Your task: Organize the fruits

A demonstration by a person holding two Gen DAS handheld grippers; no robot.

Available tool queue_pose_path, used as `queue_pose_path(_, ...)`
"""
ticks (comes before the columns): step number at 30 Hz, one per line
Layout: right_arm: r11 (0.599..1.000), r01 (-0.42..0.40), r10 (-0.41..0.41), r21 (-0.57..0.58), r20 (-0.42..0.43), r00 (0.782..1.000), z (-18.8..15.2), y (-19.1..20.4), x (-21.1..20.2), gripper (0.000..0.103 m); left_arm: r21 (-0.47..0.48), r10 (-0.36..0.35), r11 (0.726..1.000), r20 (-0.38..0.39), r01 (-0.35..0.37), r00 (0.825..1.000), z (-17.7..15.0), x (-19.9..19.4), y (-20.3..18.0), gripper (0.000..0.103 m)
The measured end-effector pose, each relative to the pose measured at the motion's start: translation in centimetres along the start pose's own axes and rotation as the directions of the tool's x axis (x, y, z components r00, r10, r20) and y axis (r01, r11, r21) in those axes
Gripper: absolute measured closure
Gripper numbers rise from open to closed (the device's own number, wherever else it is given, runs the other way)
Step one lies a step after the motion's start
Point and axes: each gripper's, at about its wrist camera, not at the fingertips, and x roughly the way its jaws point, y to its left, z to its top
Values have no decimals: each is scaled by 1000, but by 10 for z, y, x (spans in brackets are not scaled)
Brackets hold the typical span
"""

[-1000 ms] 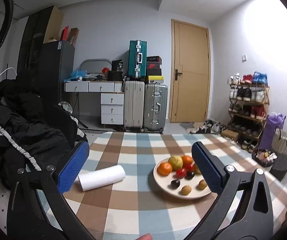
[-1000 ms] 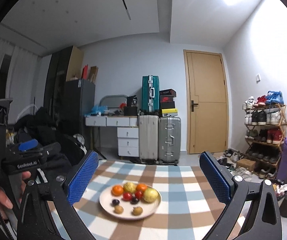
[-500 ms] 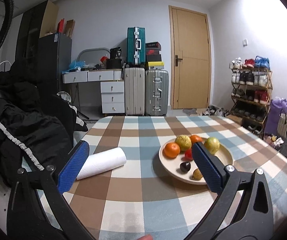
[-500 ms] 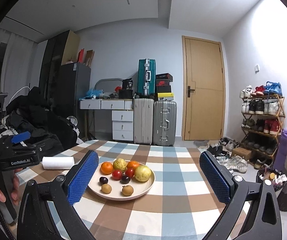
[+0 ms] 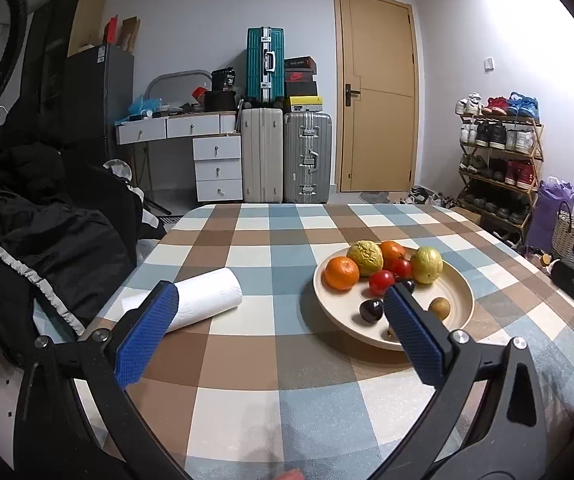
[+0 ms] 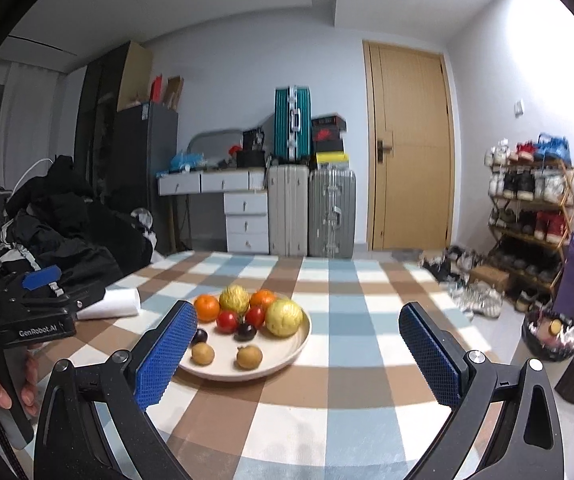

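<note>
A beige plate (image 5: pixel 461 292) (image 6: pixel 287 354) on the checked table holds two oranges (image 5: pixel 341 273), two yellow-green fruits (image 6: pixel 284 317), two red tomatoes (image 6: pixel 227 321), dark plums (image 5: pixel 371 310) and small brown fruits (image 6: pixel 249 357). My left gripper (image 5: pixel 279 334) is open and empty, low over the table, its right finger in front of the plate. My right gripper (image 6: pixel 301 354) is open and empty, with the plate just beyond its left finger.
A white paper roll (image 5: pixel 203 298) (image 6: pixel 113 304) lies on the table left of the plate. Black clothes (image 5: pixel 35 236) are piled at the table's left edge. Suitcases, drawers, a door and a shoe rack (image 5: pixel 499 160) stand behind.
Both grippers have come down and closer to the table and plate; the fruit looks larger and nearer. Both stay open.
</note>
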Motion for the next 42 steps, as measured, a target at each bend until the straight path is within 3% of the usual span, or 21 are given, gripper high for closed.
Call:
queue_pose_path(4, 1000, -5, 4, -10, -59, 998, -2, 3, 13, 0, 6, -9, 1000, -15, 9, 1000, -1, 4, 0, 1)
queue_pose_path(9, 1000, -29, 28, -11, -58, 998, -3, 2, 15, 0, 15, -19, 1000, -35, 20, 999, -1, 9, -2, 1)
queue_pose_path(15, 1000, -22, 21, -17, -58, 998, -2, 4, 14, 0, 27, -45, 999, 50, 44, 998, -1, -8, -4, 1)
queue_pose_path(42, 1000, -17, 16, -13, -46, 999, -3, 4, 9, 0, 22, -48, 999, 46, 47, 998, 0, -8, 0, 1)
